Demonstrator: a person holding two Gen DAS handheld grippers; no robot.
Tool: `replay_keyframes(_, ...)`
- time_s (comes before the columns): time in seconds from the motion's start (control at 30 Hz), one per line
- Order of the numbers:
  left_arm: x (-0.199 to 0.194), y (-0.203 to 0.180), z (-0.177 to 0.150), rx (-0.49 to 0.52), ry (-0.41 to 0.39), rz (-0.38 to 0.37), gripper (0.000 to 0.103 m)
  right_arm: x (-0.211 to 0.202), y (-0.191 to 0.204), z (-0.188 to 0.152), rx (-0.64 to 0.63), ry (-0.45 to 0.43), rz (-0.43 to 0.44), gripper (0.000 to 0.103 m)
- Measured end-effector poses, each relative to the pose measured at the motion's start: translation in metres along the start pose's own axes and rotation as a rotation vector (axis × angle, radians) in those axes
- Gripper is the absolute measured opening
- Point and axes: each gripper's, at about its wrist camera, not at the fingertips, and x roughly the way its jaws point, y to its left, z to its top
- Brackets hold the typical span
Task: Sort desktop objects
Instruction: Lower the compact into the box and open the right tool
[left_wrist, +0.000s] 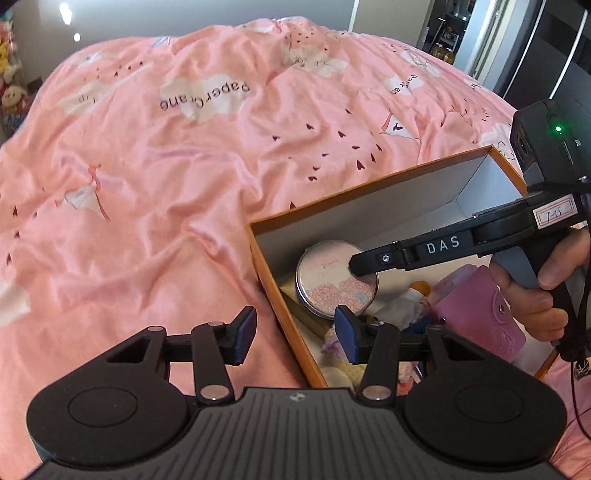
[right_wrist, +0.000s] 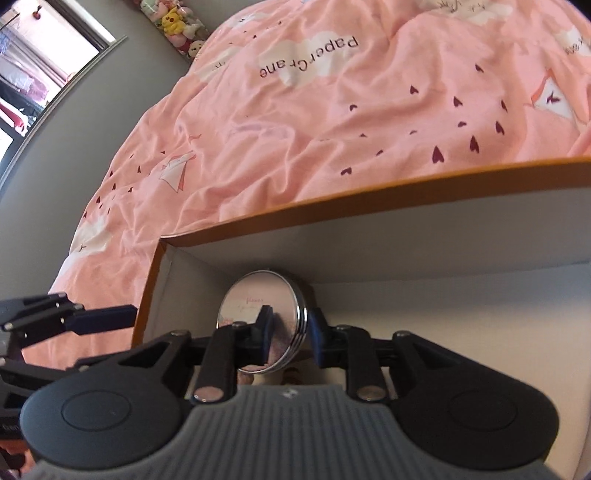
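An orange cardboard box (left_wrist: 369, 192) with a white inside lies on a pink quilt. In it a round tin with a pink flowered lid (left_wrist: 328, 280) stands tilted near the left corner. My right gripper (right_wrist: 291, 336) reaches into the box (right_wrist: 369, 195) with its jaws on either side of the tin (right_wrist: 255, 299); they stand apart, with a thin gap at the rim. My left gripper (left_wrist: 295, 339) is open and holds nothing, hanging above the box's left wall. One of the left gripper's blue fingers (right_wrist: 103, 317) shows outside that wall.
The box also holds a pink embossed pouch (left_wrist: 484, 314), a small doll (left_wrist: 410, 302) and other soft items. A person's hand (left_wrist: 546, 295) grips the right tool's handle. The rumpled pink quilt (left_wrist: 184, 184) spreads left and beyond. Plush toys (right_wrist: 173, 22) line the wall.
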Motion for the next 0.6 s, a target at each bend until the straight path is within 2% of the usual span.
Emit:
replay_keyframes(0.07,0.003,0.003,-0.001,-0.020,0.011,-0.013,0.050,0.004,-0.003,0.000,0.039,0.024,0.013,0.037)
replay_keyframes(0.2,0.005,0.005,-0.003,-0.037,0.024,-0.027,0.044,0.012,-0.009,-0.004,0.153,0.072,0.066,0.040)
replay_keyframes(0.4,0.005,0.003,-0.004,-0.040,0.028,-0.037,0.042,0.019,-0.003,-0.012,0.230,0.087,0.088,0.039)
replay_keyframes(0.6,0.006,0.002,-0.004,-0.035,0.028,-0.031,0.042,0.025,0.006,-0.014,0.222,0.072,0.069,0.038)
